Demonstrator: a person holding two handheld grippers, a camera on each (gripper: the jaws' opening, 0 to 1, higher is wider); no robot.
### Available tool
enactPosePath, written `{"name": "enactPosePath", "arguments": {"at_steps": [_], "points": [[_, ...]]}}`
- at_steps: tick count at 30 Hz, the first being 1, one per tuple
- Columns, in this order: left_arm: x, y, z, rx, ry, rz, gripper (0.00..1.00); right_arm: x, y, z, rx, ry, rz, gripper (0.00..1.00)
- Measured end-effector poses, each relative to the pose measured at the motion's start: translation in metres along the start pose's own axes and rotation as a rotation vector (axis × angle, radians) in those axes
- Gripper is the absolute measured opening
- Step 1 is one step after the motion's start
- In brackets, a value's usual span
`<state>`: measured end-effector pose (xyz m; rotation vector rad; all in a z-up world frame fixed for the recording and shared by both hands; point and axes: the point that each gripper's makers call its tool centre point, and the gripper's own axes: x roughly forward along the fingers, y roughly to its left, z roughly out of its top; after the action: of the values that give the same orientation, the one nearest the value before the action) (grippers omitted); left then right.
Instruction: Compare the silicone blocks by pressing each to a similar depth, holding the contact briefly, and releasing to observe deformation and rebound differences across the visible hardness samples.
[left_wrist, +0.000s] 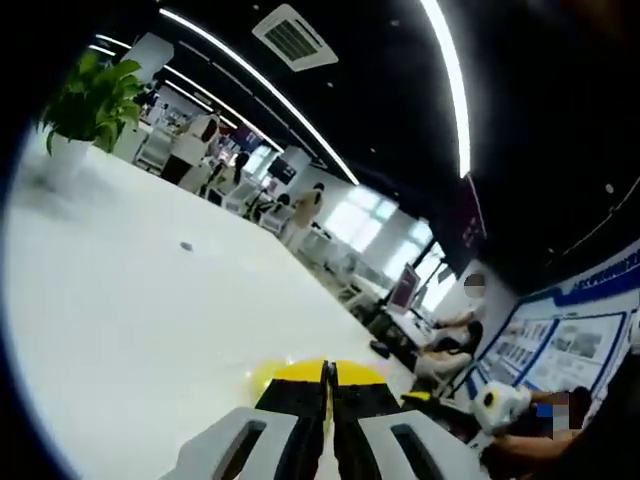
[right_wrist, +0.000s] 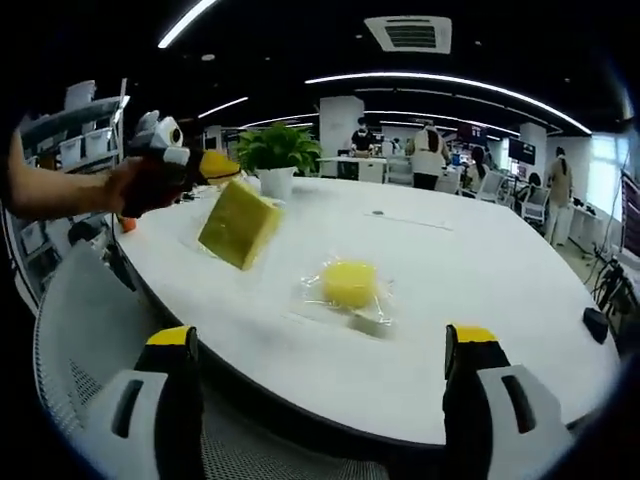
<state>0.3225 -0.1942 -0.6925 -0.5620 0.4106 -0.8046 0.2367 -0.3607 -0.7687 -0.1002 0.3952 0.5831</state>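
1. My left tongs (right_wrist: 215, 168) hold a yellow silicone block (right_wrist: 239, 222) in the air above the bench (right_wrist: 480, 270); in the left gripper view the jaws are almost together on it.
2. A second, round yellow block (right_wrist: 349, 282) lies on clear wrapping (right_wrist: 375, 318) on the bench, apart from both tongs.
3. My right tongs (right_wrist: 320, 375) are wide and hold nothing.
4. I judge the comparison is under way; the round block is not pressed yet.
5. A potted plant (right_wrist: 275, 155) stands behind.

Ceiling strip lights (left_wrist: 445, 70) glare off the white table (left_wrist: 150, 330), washing it out; fisheye edges bend and blur.
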Motion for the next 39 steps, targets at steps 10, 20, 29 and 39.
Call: {"name": "enactPosePath", "arguments": {"at_steps": [10,20,29,39], "points": [[0.01,0.037,-0.003,-0.052,-0.008,0.048,0.0,0.003,-0.001,-0.008,0.007,0.034,-0.01,0.96],[0.016,0.072,-0.003,-0.094,-0.024,0.12,0.0,0.004,-0.004,-0.013,0.017,0.06,-0.033,0.96],[0.013,0.104,-0.004,-0.102,-0.021,0.191,0.0,0.006,-0.012,-0.017,0.035,0.076,-0.069,0.96],[0.012,0.139,-0.012,-0.124,0.005,0.284,0.0,0.005,-0.012,-0.018,0.043,0.08,-0.072,0.96]]}}
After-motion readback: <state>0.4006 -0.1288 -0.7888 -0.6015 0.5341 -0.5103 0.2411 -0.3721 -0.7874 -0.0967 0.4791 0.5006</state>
